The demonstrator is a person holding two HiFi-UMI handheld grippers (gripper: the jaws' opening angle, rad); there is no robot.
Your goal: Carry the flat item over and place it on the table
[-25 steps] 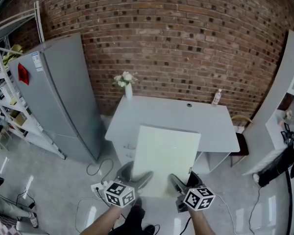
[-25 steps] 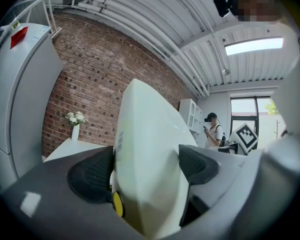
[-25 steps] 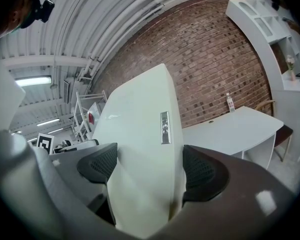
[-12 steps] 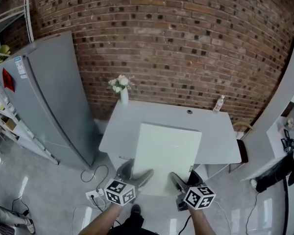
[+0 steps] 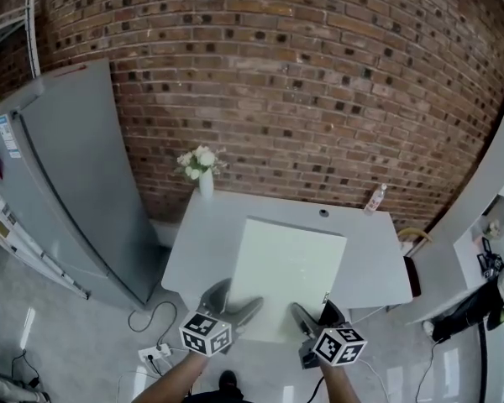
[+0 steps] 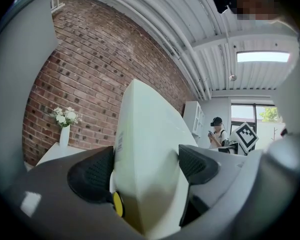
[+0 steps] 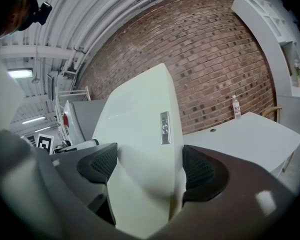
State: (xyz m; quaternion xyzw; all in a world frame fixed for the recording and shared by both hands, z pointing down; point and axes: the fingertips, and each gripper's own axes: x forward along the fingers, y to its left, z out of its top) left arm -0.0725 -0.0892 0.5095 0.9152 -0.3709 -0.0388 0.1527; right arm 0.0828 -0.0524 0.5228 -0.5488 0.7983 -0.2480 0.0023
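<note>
From the head we look steeply down past the left gripper [image 5: 233,302] and right gripper [image 5: 317,313] onto the table [image 5: 197,242] and wall [image 5: 277,99], which each gripper view, close behind its jaws and tilted upward, also shows beyond the panel [image 5: 290,263].

The flat panel [image 5: 286,280] hangs over the middle of the surface [image 5: 370,259], its near edge caught in the left tool [image 5: 233,303] and the right tool [image 5: 317,313] side by side. At the back, a vase of flowers [image 5: 203,175] stands on the left corner and a bottle [image 5: 374,198] to the right, with the brick wall [image 5: 319,99] behind and the fridge [image 5: 67,191] left.
</note>
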